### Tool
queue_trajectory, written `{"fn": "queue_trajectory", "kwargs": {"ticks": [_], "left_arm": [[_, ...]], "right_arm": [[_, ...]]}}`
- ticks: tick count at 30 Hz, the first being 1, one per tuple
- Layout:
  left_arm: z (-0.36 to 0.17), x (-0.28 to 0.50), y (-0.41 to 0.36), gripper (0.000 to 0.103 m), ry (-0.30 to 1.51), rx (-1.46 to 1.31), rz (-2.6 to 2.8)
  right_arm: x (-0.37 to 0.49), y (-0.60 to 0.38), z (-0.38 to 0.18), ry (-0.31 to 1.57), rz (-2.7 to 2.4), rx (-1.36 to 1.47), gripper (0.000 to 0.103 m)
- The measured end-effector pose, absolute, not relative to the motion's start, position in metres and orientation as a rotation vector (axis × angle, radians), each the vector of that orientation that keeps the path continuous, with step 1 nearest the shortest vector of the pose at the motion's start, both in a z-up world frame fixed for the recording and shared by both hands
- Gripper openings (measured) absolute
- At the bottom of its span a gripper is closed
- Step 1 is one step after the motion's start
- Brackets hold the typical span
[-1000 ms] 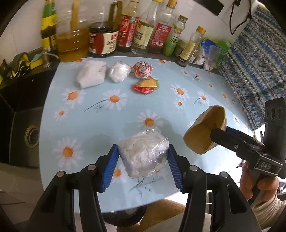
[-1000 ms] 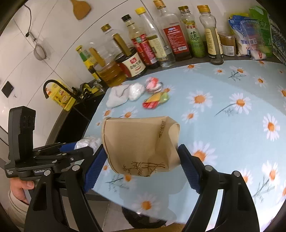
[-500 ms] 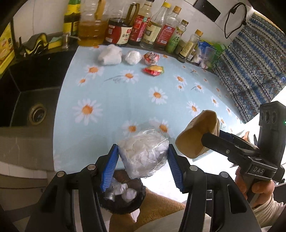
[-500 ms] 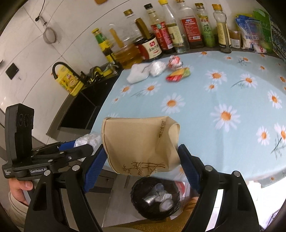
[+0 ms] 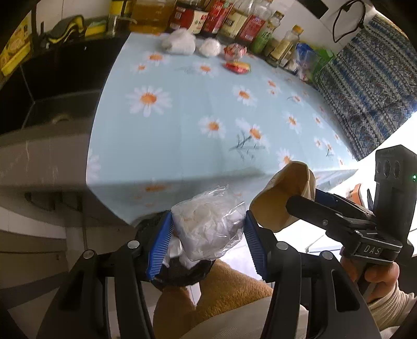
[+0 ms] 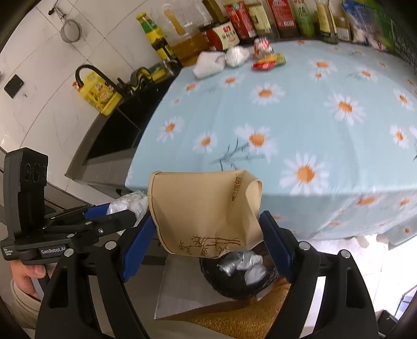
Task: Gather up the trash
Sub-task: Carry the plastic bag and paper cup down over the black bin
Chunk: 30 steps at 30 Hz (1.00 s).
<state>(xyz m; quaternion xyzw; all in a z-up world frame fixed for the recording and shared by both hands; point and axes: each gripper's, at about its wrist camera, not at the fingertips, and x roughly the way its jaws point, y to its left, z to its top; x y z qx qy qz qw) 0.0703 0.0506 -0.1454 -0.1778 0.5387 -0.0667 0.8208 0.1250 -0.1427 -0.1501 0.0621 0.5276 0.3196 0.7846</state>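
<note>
My left gripper is shut on a clear plastic bag of white tissue, held off the table's front edge above a black trash bin. My right gripper is shut on a crushed tan paper cup, also held in front of the table edge above the trash bin, which holds crumpled white and silvery trash. More trash lies at the table's far side: two white wads, a red-white wrapper and a red-yellow wrapper.
The table wears a light blue daisy cloth. Sauce and oil bottles line its back edge. A dark sink with a black tap lies to the left. A patterned blue cloth hangs at the right. A tan mat lies under the bin.
Both grippers have drawn back from over the table to beyond its front edge, still holding the bag and the cup. The trash bin now lies below them.
</note>
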Motion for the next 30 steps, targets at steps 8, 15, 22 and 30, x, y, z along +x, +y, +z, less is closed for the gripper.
{"fn": "queue_trajectory", "kwargs": {"ticks": [8,15,22,30], "left_arm": [[-0.178,0.053,0.051,0.053,1.224,-0.413,-0.139],[-0.210,0.038,0.051,0.053,1.288,-0.455,-0.135],[-0.254,0.023,0.047,0.053,1.385,-0.525,-0.135],[-0.280,0.019,0.038,0.053,1.453,-0.549,-0.151]], "right_arm": [[0.113,-0.140,-0.177,1.212,0.672,0.130,0.080],[0.105,-0.138,-0.194,1.256,0.665,0.132,0.080],[0.104,-0.127,-0.216,1.330,0.656,0.143,0.080],[0.109,-0.121,-0.227,1.367,0.655,0.158,0.081]]}}
